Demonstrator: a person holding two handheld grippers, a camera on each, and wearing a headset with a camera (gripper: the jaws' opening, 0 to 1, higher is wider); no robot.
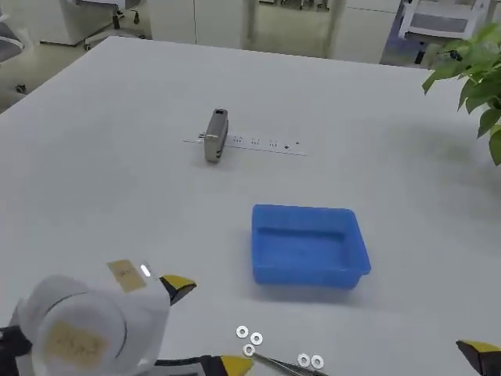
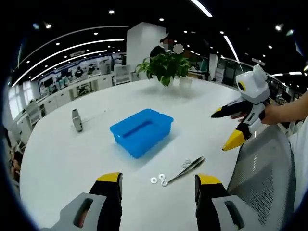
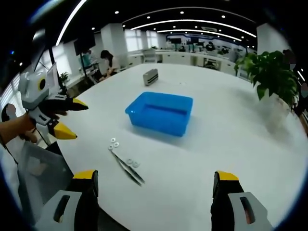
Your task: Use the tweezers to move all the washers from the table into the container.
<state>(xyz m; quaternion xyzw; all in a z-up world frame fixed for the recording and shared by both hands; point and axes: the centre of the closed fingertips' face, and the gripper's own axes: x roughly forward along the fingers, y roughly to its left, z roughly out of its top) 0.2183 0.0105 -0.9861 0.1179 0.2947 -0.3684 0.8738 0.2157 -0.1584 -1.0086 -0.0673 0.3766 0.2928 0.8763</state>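
Several small silver washers (image 1: 256, 338) lie loose on the white table near its front edge, beside slim metal tweezers (image 1: 275, 363). Behind them stands the blue container (image 1: 308, 243), with nothing inside. My left gripper (image 1: 210, 323) hovers open at the lower left, just left of the washers. In the left gripper view the washers (image 2: 162, 176) and tweezers (image 2: 185, 170) lie just ahead of the open left gripper (image 2: 159, 178). My right gripper (image 3: 156, 175) is open and holds nothing, with the tweezers (image 3: 126, 168), washers (image 3: 116, 144) and container (image 3: 160, 112) ahead of it.
A grey metal block (image 1: 217, 135) stands on the table behind the container, beside a thin ruler-like strip (image 1: 266, 145). A potted plant (image 1: 477, 78) sits at the far right. An office chair back (image 2: 262, 168) is close to the table's front edge.
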